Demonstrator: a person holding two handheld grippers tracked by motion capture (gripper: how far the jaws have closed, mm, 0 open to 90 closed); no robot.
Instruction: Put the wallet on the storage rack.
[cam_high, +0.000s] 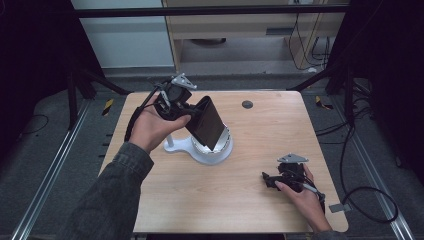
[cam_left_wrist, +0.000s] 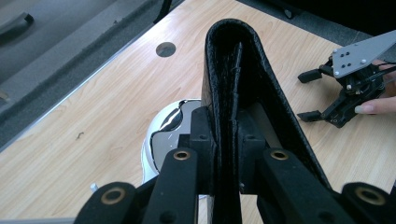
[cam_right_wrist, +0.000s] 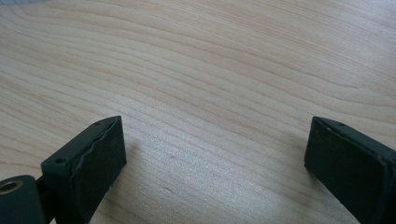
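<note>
Left gripper (cam_high: 192, 116) is clamping a black case (cam_high: 208, 123), holding it tilted just above the white stand (cam_high: 200, 148) mid-table. Right gripper (cam_high: 268, 180) is sitting on the table (cam_high: 270, 130) near its right edge, jaws spread wide, gripping nothing.

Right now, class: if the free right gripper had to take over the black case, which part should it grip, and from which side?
Probably the rounded far end of the black case, approached from the right gripper side: the left gripper already clamps the near end, and the flat faces suit parallel pads.
</note>
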